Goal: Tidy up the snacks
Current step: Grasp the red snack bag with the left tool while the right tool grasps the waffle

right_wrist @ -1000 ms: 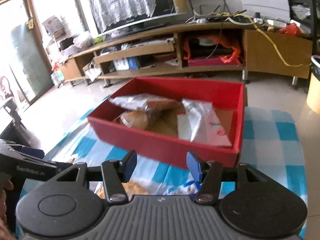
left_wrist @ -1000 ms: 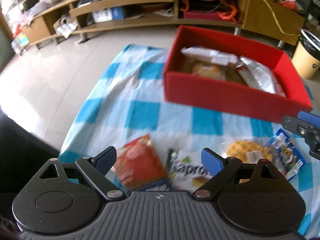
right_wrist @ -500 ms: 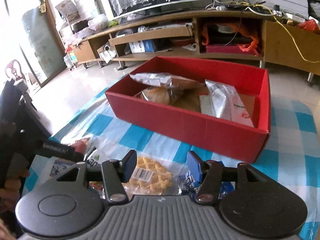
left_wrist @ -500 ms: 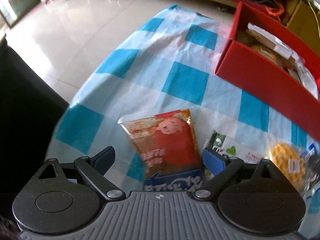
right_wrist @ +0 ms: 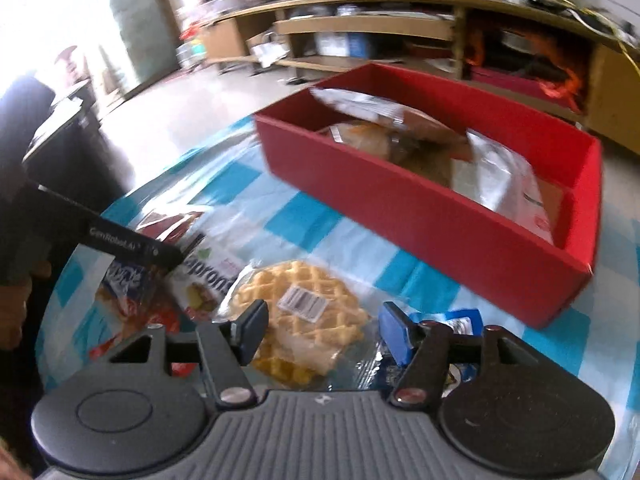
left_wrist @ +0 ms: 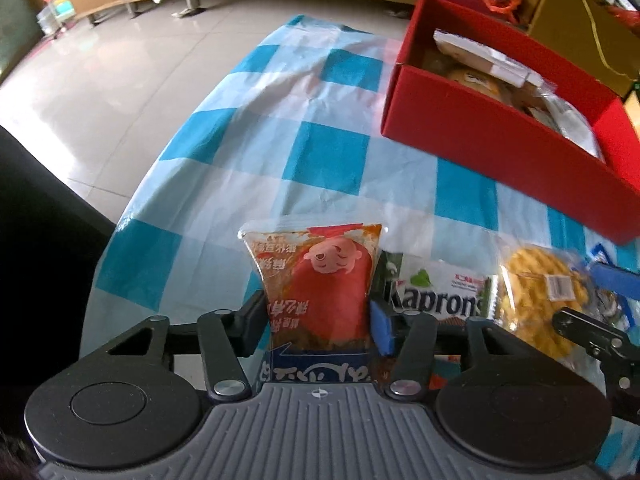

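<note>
My left gripper [left_wrist: 318, 322] clamps the red snack packet [left_wrist: 316, 292], well short of the red box [left_wrist: 496, 136].

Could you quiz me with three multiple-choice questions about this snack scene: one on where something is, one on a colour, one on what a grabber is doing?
1. Where does the wrapped golden waffle lie?
A. in the box
B. on the checked cloth
C. on the floor

2. What colour is the open cardboard box?
A. red
B. green
C. white

3. How does the left gripper stand?
A. wide open over bare cloth
B. out of view
C. closed on the red-orange snack pouch

Answers:
1 B, the waffle rests on the blue-and-white checked cloth, outside the box.
2 A, its walls are red.
3 C, both fingers press the pouch's pinched sides.
</note>
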